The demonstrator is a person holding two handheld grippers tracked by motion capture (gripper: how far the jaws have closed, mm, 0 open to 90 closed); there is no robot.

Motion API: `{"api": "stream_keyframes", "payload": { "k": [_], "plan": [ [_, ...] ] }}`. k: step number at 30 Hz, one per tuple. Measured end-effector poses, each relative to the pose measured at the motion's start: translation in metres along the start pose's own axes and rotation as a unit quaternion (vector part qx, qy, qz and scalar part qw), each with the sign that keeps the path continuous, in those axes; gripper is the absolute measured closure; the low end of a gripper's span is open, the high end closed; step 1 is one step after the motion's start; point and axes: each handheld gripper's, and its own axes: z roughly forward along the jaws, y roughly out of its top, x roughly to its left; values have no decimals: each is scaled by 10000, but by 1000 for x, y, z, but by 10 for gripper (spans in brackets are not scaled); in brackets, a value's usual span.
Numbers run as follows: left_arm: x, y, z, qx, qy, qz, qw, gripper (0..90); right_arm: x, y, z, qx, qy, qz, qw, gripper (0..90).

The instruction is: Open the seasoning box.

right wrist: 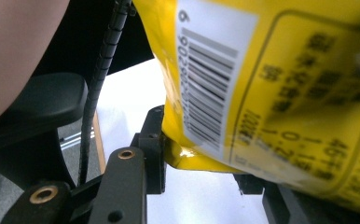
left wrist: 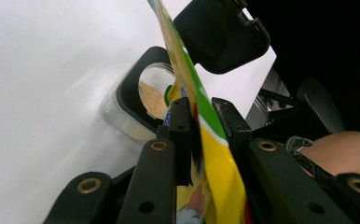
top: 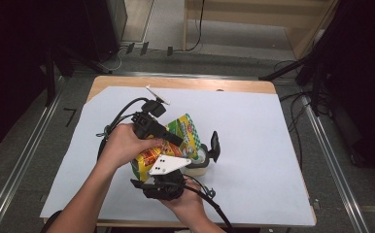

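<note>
Two hands come in from the bottom of the high view and meet over the white sheet point(top: 253, 145) that covers the tabletop point(top: 185, 83). The left hand point(top: 122, 144) wraps the left tongs point(top: 178, 141) from above, forearm slanting up from the lower left, and the tongs point right toward the clear jar point(top: 201, 160). The right hand point(top: 188, 201) sits nearer the person than the jar, palm up under the right tongs point(top: 149, 167), whose grey plate faces the camera. The yellow snack bag point(top: 185, 130) hangs between both tongs, its green top edge tilted just above the jar's open mouth. The jar's black flip lid point(top: 215, 145) stands up on the jar's right side.

From the left gripper view, the left tongs point(left wrist: 201, 116) are clenched on the bag point(left wrist: 215, 168), both black jaws pressing its yellow and green film edge-on. Just beyond the jaw tips lies the jar point(left wrist: 138, 105), tan crumbs inside, with the lid point(left wrist: 220, 35) above it.

From the right gripper view, the right tongs point(right wrist: 201, 154) grasp the bag's lower seam point(right wrist: 187, 156), the barcode panel rising above the jaws.
</note>
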Motion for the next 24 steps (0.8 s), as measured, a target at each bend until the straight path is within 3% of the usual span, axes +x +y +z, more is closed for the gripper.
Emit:
{"api": "stream_keyframes", "payload": {
  "k": [10,15,24],
  "plan": [
    [-5,-4,-4,-61,-76,1,10000,679,-2,1,-6,-190,44,191,9996,633],
    [-5,-4,-3,40,53,68,10000,737,-1,0,-5,-164,62,218,9996,633],
    [-10,-1,1,30,263,145,9995,803,1,0,-3,-46,-81,-44,9999,598]
  ]
}}
